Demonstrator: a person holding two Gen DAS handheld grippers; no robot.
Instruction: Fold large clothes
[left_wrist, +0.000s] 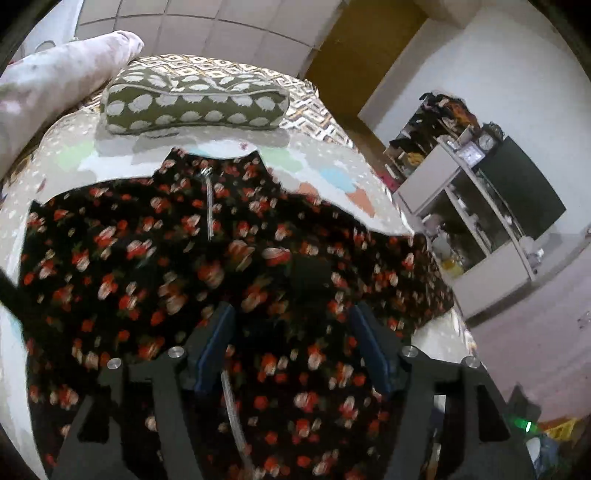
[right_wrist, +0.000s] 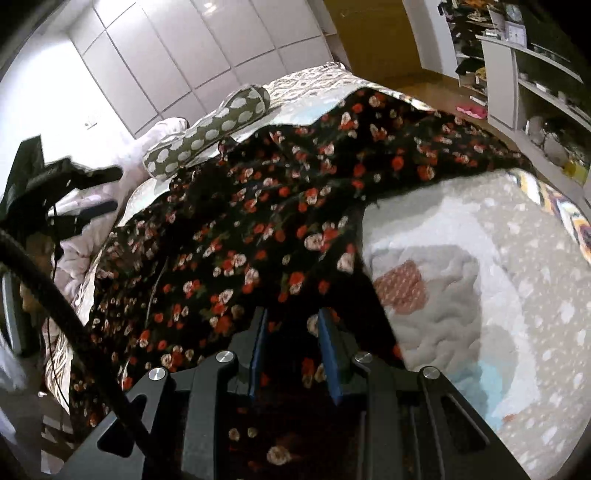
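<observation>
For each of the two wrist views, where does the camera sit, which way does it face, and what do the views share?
Left wrist: sits on the left gripper, looking down over the floral garment toward the spotted pillow and shelving; its open fingers show, nothing between them.
Right wrist: sits on the right gripper, looking along the garment's edge across the bed cover; its fingers pinch the fabric, and the left gripper appears at far left.
Shared: garment, pillow, bed, shelving, white cupboards.

Both wrist views angled down, close over dress, sharing pillow
</observation>
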